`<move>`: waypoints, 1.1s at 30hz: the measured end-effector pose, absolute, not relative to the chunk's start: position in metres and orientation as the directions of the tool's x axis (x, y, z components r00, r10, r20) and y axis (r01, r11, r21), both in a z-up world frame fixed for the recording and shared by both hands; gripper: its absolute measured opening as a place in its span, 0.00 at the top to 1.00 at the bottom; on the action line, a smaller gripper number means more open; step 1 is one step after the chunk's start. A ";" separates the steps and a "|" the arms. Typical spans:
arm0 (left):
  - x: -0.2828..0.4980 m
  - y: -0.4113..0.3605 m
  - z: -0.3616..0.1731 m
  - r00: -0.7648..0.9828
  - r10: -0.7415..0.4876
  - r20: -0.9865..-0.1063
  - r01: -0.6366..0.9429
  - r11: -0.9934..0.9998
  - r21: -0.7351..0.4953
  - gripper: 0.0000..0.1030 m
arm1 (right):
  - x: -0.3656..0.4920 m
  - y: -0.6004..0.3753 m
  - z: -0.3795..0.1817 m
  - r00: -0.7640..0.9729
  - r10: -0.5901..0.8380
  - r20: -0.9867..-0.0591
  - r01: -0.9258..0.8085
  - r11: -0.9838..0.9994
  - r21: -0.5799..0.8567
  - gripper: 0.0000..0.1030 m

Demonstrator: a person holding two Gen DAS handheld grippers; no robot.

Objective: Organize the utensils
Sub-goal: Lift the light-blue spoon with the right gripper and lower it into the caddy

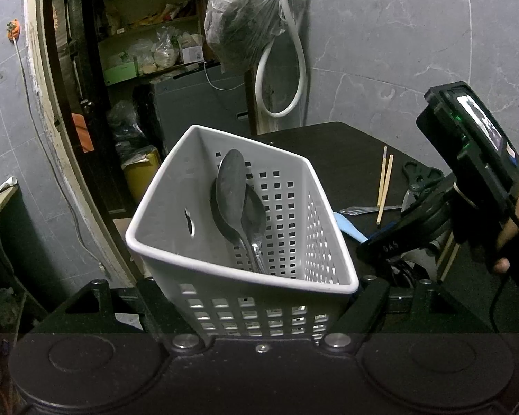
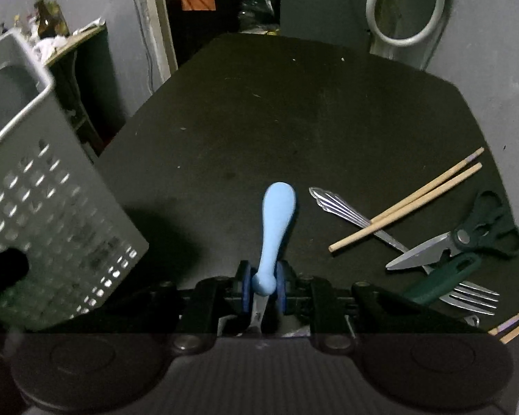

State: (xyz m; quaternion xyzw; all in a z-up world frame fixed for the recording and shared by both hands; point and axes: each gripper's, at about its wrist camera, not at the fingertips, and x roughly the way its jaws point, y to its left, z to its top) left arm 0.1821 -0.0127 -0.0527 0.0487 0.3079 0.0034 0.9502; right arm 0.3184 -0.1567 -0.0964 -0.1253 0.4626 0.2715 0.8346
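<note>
Grip came first in this step: the right hand-held gripper (image 2: 263, 290) was clenched on the blue-handled utensil (image 2: 276, 228) close to where handle meets metal, the handle pointing forward over the table (image 2: 294, 121). Its working end was hidden under the jaws, so what kind it was could not be told. The left hand-held gripper (image 1: 259, 314) clasped the basket (image 1: 162, 235) by its lower walls, tilted, mouth toward the right hand; two spoons (image 1: 238, 204) leaned inside. Doing it well probably meant carrying the utensil across to the mouth, turning it to stand like the spoons, and letting go only once it sat well inside, since a short hold so near one end could let it swing. Chopsticks (image 2: 408, 207), a fork (image 2: 356, 221) and scissors (image 2: 467, 238) lay waiting to the right.
</note>
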 end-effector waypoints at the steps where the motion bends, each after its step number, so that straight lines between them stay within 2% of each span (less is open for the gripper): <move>1: 0.182 -0.012 -0.052 0.811 0.036 -0.585 0.024 0.995 0.095 0.24 | 0.319 -0.156 -0.096 0.426 0.338 -0.839 -0.575 0.818 0.038 0.84; 6: 0.183 -0.015 -0.054 0.811 0.037 -0.584 0.025 0.995 0.097 0.24 | 0.314 -0.157 -0.095 0.432 0.349 -0.832 -0.590 0.807 0.032 0.84; 10: 0.183 -0.015 -0.054 0.811 0.036 -0.584 0.024 0.995 0.096 0.24 | 0.319 -0.166 -0.093 0.432 0.409 -0.804 -0.546 0.828 0.127 0.84; 16: 0.183 -0.017 -0.055 0.811 0.036 -0.583 0.026 0.995 0.098 0.24 | 0.317 -0.198 -0.073 0.503 0.530 -0.683 -0.486 0.827 0.283 0.84; 22: 0.183 -0.019 -0.055 0.812 0.035 -0.583 0.027 0.995 0.098 0.24 | 0.306 -0.219 -0.054 0.593 0.554 -0.585 -0.467 0.828 0.311 0.84; 29: 0.183 -0.019 -0.055 0.812 0.035 -0.583 0.027 0.995 0.098 0.24 | 0.302 -0.228 -0.018 0.649 0.552 -0.523 -0.464 0.832 0.302 0.84; 33: 0.184 -0.020 -0.056 0.812 0.035 -0.583 0.028 0.995 0.098 0.24 | 0.289 -0.231 0.025 0.681 0.598 -0.422 -0.496 0.801 0.335 0.83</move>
